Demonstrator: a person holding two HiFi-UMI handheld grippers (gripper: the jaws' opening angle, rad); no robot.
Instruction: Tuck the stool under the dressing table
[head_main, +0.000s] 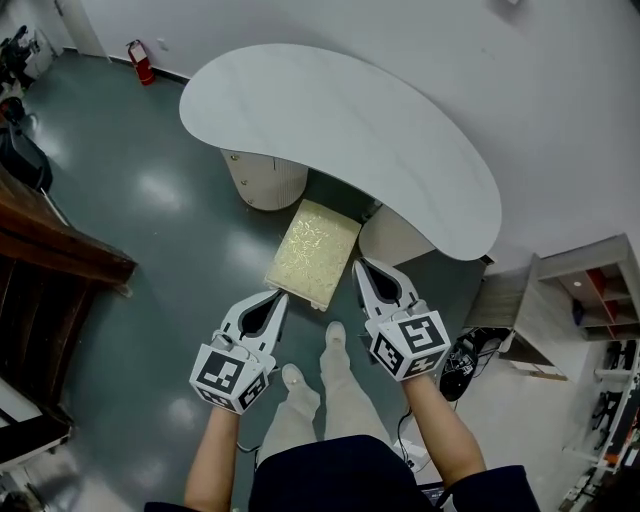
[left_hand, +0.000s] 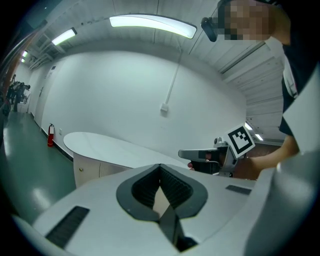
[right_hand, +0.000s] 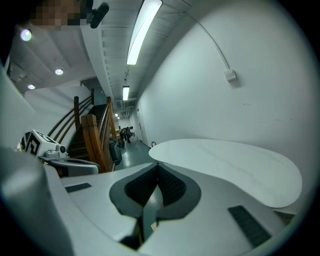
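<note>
Our left gripper (head_main: 279, 297) is clenched on nothing: in the left gripper view its jaws meet at the tips (left_hand: 160, 166), leaving only the dark ribbed hollow behind them. A pale sliver shows through that hollow, and we cannot tell what it is. Our right gripper (head_main: 361, 265) is likewise closed and empty, its tips together in the right gripper view (right_hand: 157, 165).

From the head view we see both grippers held side by side above the floor (head_main: 160, 200), apart from each other, with our shoes (head_main: 336, 334) between and below them. Just ahead of the jaw tips sits the stool (head_main: 313, 252), of which only the yellowish square cushion is visible; its legs are hidden beneath the seat. Its far edge lies under the rim of the dressing table (head_main: 340, 130), while most of the cushion sticks out toward us. Neither gripper touches it.

The table's white curved top covers most of its two rounded pedestals (head_main: 263, 180), one to each side of the stool. In both gripper views the stool is hidden behind the gripper bodies.

Farther off, a red fire extinguisher (head_main: 141, 62) stands by the wall, and a wooden staircase (head_main: 50, 240) is cut off at the left edge.
</note>
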